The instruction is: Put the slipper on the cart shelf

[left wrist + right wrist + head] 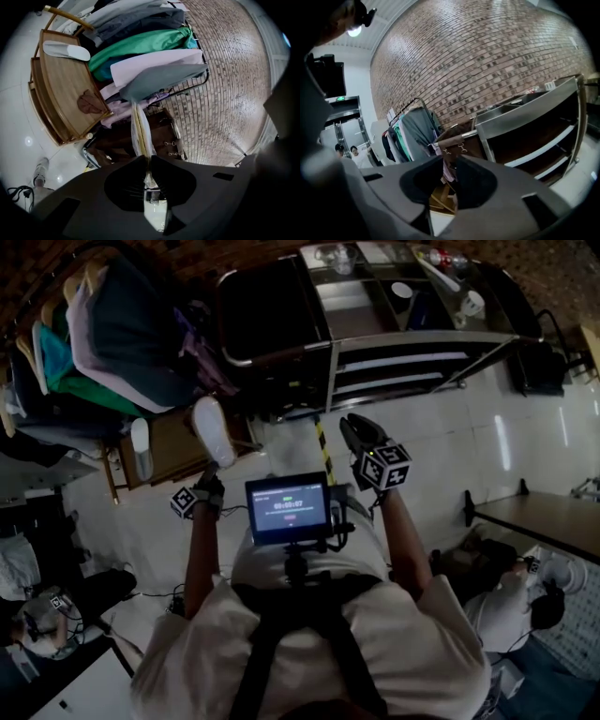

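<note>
Left gripper (215, 465) holds a white slipper (212, 427) (metal cart (412, 337) stands ahead).

Head view: overhead, steeply down. Gripper views: low, roughly level, forward. All share clothes rack (103, 334); head and right, cart (412, 336).

A slipper (65, 50) lies on the wooden rack (61, 89) left of the cart (422, 337), apparently below hanging clothes (103, 334).

Monitor screen (287, 507) digits blurred; no text legible.
</note>
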Action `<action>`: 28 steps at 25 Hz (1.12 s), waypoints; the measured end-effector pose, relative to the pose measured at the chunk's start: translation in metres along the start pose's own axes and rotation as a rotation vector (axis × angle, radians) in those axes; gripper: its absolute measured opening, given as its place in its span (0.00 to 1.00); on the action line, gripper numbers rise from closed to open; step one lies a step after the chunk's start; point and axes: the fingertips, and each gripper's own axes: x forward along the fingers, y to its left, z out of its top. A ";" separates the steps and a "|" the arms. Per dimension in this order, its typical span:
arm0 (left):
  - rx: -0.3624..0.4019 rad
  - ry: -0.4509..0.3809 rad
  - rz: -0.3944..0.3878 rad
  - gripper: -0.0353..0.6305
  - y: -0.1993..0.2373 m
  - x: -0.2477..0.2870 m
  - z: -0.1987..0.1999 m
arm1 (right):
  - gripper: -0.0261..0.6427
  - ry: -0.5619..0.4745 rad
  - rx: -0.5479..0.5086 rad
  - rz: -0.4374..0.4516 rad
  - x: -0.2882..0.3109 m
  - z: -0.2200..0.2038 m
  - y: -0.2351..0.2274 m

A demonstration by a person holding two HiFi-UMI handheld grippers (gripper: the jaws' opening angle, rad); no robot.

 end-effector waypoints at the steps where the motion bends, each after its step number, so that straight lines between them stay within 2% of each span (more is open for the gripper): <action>1: 0.010 0.004 -0.007 0.12 -0.004 0.002 -0.005 | 0.19 -0.010 0.019 0.000 -0.006 0.000 -0.005; 5: 0.023 0.009 -0.064 0.12 -0.025 0.009 -0.030 | 0.19 -0.028 0.054 0.000 -0.031 0.001 -0.024; 12: 0.065 0.047 -0.110 0.12 -0.051 0.032 -0.094 | 0.19 -0.039 0.063 -0.004 -0.084 0.002 -0.058; 20: 0.097 0.152 -0.170 0.12 -0.085 0.071 -0.178 | 0.19 -0.060 0.100 -0.065 -0.155 -0.008 -0.100; 28: 0.168 0.288 -0.214 0.12 -0.123 0.119 -0.242 | 0.19 -0.119 0.145 -0.143 -0.211 -0.018 -0.147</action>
